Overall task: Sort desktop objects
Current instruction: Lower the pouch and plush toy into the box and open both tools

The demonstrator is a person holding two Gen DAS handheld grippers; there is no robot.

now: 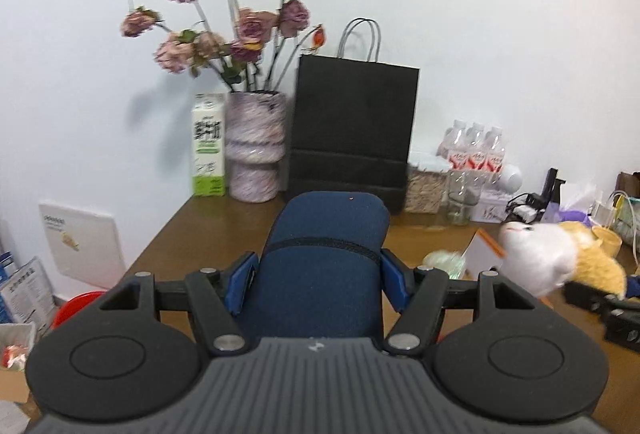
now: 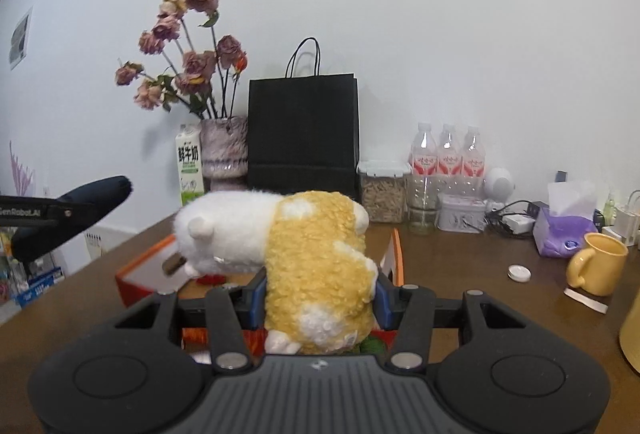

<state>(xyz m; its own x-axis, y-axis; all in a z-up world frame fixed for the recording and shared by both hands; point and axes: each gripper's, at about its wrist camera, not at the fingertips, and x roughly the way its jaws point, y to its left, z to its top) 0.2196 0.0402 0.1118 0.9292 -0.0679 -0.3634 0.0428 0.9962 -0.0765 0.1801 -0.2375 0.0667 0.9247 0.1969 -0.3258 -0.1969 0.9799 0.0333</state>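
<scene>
In the left wrist view my left gripper (image 1: pixel 320 274) is shut on a rolled navy-blue fabric bundle (image 1: pixel 328 234) with a strap around it, held above the brown desk (image 1: pixel 208 222). The same bundle (image 2: pixel 96 194) juts in at the left of the right wrist view. My right gripper (image 2: pixel 318 294) is shut on a yellow and white plush toy (image 2: pixel 312 246), its blue pads pressing the yellow body. The toy hangs over an open orange and white box (image 2: pixel 140 270). The plush toy (image 1: pixel 540 254) also shows at the right of the left wrist view.
Along the back wall stand a milk carton (image 2: pixel 188 166), a vase of dried roses (image 2: pixel 224 150), a black paper bag (image 2: pixel 304 134), a grain jar (image 2: pixel 382 194) and water bottles (image 2: pixel 448 150). To the right are a tissue box (image 2: pixel 560 230), a yellow mug (image 2: pixel 600 266) and a small white lid (image 2: pixel 519 273).
</scene>
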